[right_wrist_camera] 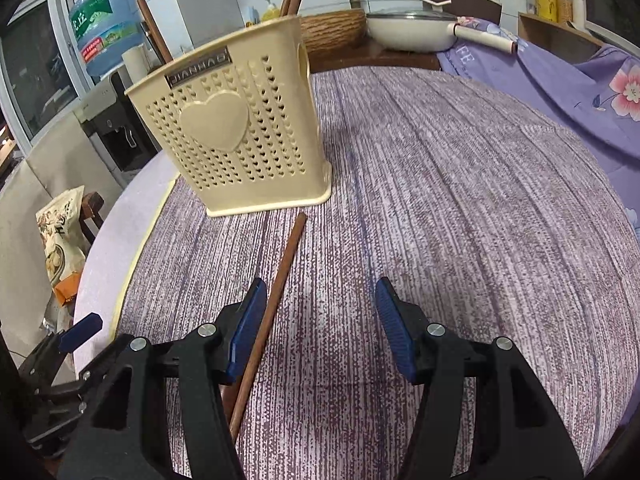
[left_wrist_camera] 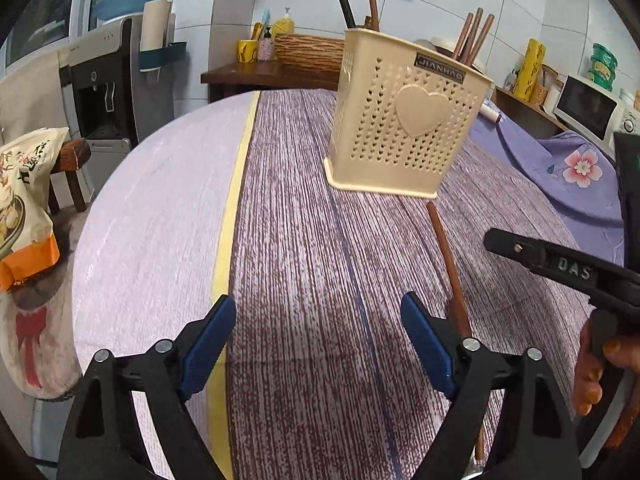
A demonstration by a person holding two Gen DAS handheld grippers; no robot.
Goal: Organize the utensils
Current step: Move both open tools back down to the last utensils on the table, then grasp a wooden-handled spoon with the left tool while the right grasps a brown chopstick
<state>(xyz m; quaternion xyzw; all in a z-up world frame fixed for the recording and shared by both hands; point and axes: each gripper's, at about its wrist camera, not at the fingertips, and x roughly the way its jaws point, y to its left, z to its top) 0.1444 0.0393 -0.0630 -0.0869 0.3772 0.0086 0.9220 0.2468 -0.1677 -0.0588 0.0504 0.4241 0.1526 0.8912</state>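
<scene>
- Table [right_wrist_camera: 460, 184]: round, under a purple striped cloth with a pale band and a yellow stripe at its left edge. It is the work surface, and both grippers point down at it.
- Holder [left_wrist_camera: 404, 120]: a cream perforated caddy with a heart on its face, upright near the far middle of the table. Several brown sticks [left_wrist_camera: 474, 38] already stand in it, which suggests it is where the loose utensil belongs.
- Left gripper [left_wrist_camera: 316, 334]: jaws spread wide, nothing between the blue pads, only bare cloth. It sits to the left of the chopstick and appears to have no part in a grasp.
- Right gripper [right_wrist_camera: 322, 320]: jaws parted and empty, pads touching nothing. Its left pad sits just beside the chopstick, which lies outside the gap; a small shift leftward would probably be needed to straddle it.
- Chopstick [right_wrist_camera: 276, 292]: one brown stick lying flat on the cloth, its far end near the holder's base and its near end running under the right gripper. It is the one utensil seen lying loose, so it is likely the next pick.
</scene>
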